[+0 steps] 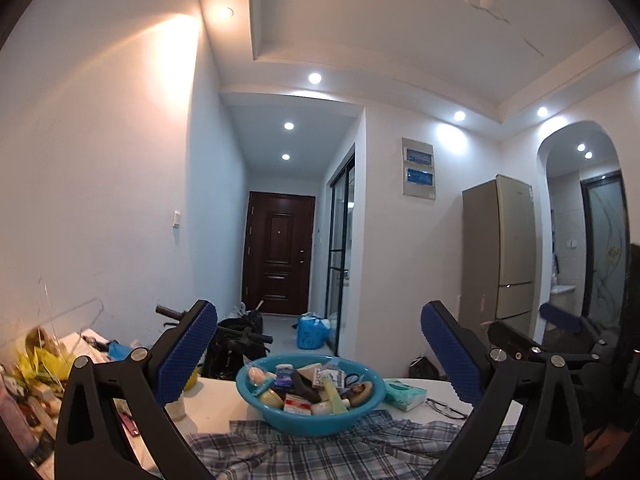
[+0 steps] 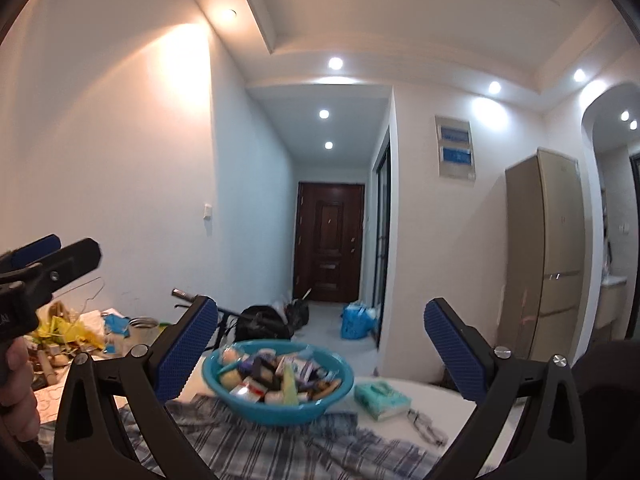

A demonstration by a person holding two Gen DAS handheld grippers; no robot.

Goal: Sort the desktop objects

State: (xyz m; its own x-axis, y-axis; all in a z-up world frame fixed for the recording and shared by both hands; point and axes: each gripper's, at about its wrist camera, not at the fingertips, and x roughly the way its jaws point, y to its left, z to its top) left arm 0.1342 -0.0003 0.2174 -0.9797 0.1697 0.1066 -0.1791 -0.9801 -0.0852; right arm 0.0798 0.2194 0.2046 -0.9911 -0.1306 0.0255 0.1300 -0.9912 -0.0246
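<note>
Both grippers, left (image 1: 320,354) and right (image 2: 322,350), hang with jaws wide apart, empty, above the table. The full blue basin (image 1: 310,420) sits lower centre between their fingers, on plaid cloth (image 1: 320,454).

Teal basin (image 1: 310,416), blue-grey plaid cloth (image 1: 320,452)

Both grippers are up and level, side by side. The left gripper (image 1: 320,356) has its jaws spread wide, blue pads (image 1: 186,350) facing inward, nothing between them. The right gripper (image 2: 320,354) is spread just as wide, also empty. A hand (image 2: 16,392) grips the left tool's handle.
</note>
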